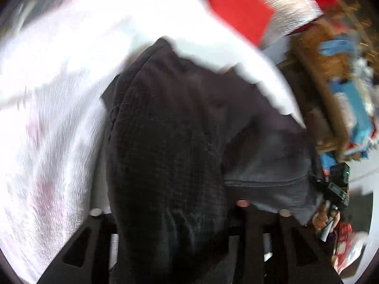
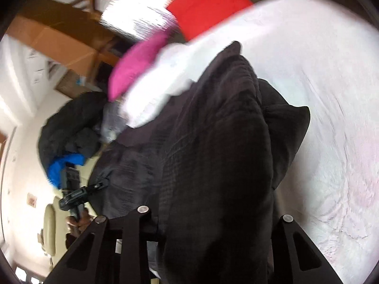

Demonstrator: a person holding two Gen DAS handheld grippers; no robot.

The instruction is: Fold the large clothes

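Observation:
A large dark grey garment [image 1: 165, 130] hangs bunched over a white bed sheet [image 1: 52, 118]. In the left wrist view its thick fold fills the gap between the fingers of my left gripper [image 1: 169, 209], which is shut on it. In the right wrist view the same dark garment [image 2: 218, 142] is bunched in my right gripper [image 2: 215, 213], also shut on it. Each view shows the other gripper at the far end of the cloth, with a hand on its handle: the right gripper [image 1: 336, 191] and the left gripper [image 2: 73, 195]. Both views are blurred.
A red cushion [image 2: 208, 7] and a pink cushion [image 2: 139, 64] lie at the head of the white sheet [image 2: 331, 118]. A heap of dark and blue clothes [image 2: 68, 127] sits beside the bed. A wooden shelf with blue clutter [image 1: 343, 90] stands at the right.

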